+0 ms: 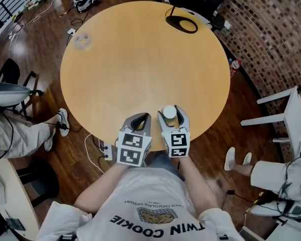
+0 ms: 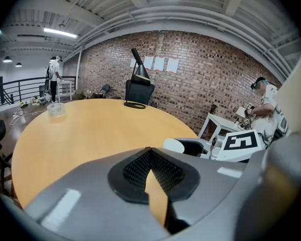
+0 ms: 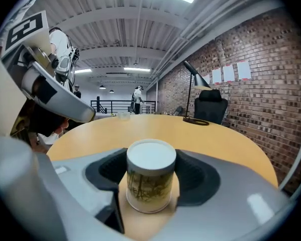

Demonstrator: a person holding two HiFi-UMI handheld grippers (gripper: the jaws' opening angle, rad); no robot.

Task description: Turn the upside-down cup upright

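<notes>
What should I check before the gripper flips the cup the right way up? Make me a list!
1. Cup is upside down, flat bottom on top: ok, it needs turning.
2. Cup stands between the right gripper jaws: ok.
3. Jaws pressing the cup firmly enough to lift it: cannot tell.
4. Left gripper shut, empty and beside the cup, not blocking it: ok.
5. Cup rests on the round table: ok, but it is near the edge by the person, so lift carefully.

Head cam looks steeply down on table [image 1: 140, 59]. Left gripper [image 1: 139, 119] and right gripper [image 1: 170, 110] cams sit low at its near edge. Both face across it.
</notes>
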